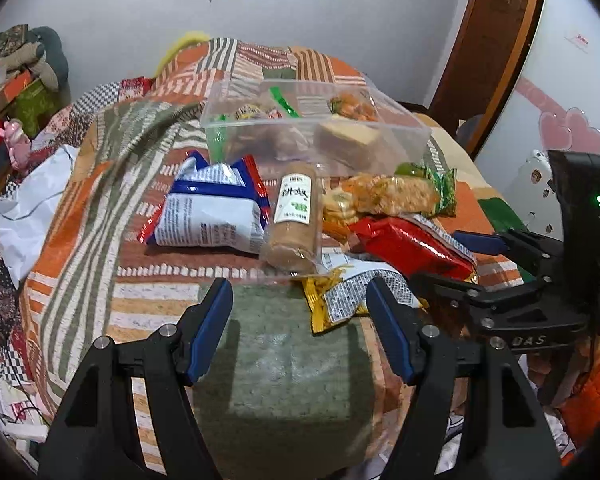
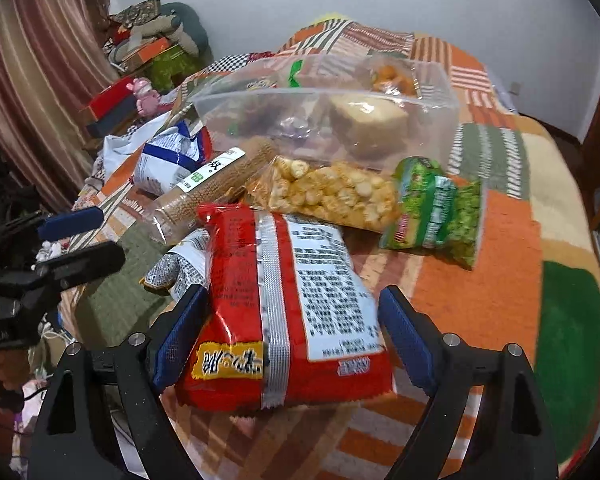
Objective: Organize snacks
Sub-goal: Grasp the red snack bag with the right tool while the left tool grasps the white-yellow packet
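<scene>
Red snack bag (image 2: 284,308) between parted fingers (image 2: 406,340)

Both grippers, left (image 1: 300,320) and right (image 2: 292,340), apparently open (tilted downward).

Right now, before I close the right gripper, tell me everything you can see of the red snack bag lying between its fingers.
The glossy red foil snack bag lies flat, back side up, with a silver centre seam, a white printed label panel and a yellow patch near its crimped bottom edge. It looks puffed and unopened. It rests on the orange patchwork blanket, overlapping a yellow-and-white packet. The right gripper straddles its lower end; the left finger looks to be against the bag, the right finger stands clear.
</scene>
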Demonstrator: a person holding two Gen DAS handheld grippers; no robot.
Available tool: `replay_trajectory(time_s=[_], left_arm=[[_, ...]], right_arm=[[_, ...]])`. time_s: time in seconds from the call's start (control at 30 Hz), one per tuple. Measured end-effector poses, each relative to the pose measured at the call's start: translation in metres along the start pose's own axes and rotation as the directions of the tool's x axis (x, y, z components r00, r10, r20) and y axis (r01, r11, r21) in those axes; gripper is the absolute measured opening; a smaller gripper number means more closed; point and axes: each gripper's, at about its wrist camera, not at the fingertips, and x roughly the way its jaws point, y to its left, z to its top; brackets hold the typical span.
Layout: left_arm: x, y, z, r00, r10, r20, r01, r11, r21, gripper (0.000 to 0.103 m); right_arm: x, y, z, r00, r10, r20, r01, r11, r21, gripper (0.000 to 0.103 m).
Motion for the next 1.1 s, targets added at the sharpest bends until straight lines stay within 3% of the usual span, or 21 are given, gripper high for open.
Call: replay_trajectory(time_s=[0.07,0.2,0.47,0.67,0.87,0.97,1.07,1.1], left_arm=[[0.002,-0.001,0.0,1.0,-0.005,-0.01,0.005,1.0,-0.001,0.069],[0.004,-0.008,-0.001,0.999,-0.028,-0.021,0.028,1.0,0.008,0.069],[0.021,-0.026,0.002,0.996,-0.07,-0.059,0.071,0.997,0.023,0.076],[0.042,-0.033,0.006,0.986,-0.121,-0.114,0.119,0.993,-0.027,0.076],[0.059,-0.038,0.006,0.99,-0.087,-0.109,0.08,0.995,-0.067,0.081],[0.063,-0.044,0.004,0.995,-0.044,-0.092,0.04,0.998,-0.044,0.076],[0.062,-0.049,0.001,0.996,-0.032,-0.08,0.03,0.999,-0.026,0.058],[0.06,-0.051,0.001,0.996,-0.034,-0.079,0.032,0.999,-0.021,0.057]], right_arm=[[0.003,0.0,0.0,1.0,0.013,0.003,-0.013,1.0,0.002,0.081],[-0.002,-0.004,-0.002,0.999,0.029,0.017,-0.029,1.0,0.002,0.064],[-0.028,-0.012,-0.016,0.998,0.012,0.059,-0.013,1.0,0.003,0.063],[-0.052,-0.023,-0.017,0.994,-0.008,0.106,0.004,1.0,0.029,0.063],[-0.061,-0.029,-0.015,0.99,-0.022,0.142,0.015,0.999,0.046,0.063],[-0.061,-0.032,-0.016,0.989,-0.02,0.148,0.011,0.998,0.062,0.063],[-0.062,-0.034,-0.016,0.988,-0.018,0.152,0.006,0.997,0.078,0.063],[-0.062,-0.035,-0.016,0.988,-0.018,0.154,0.006,0.997,0.081,0.063]])
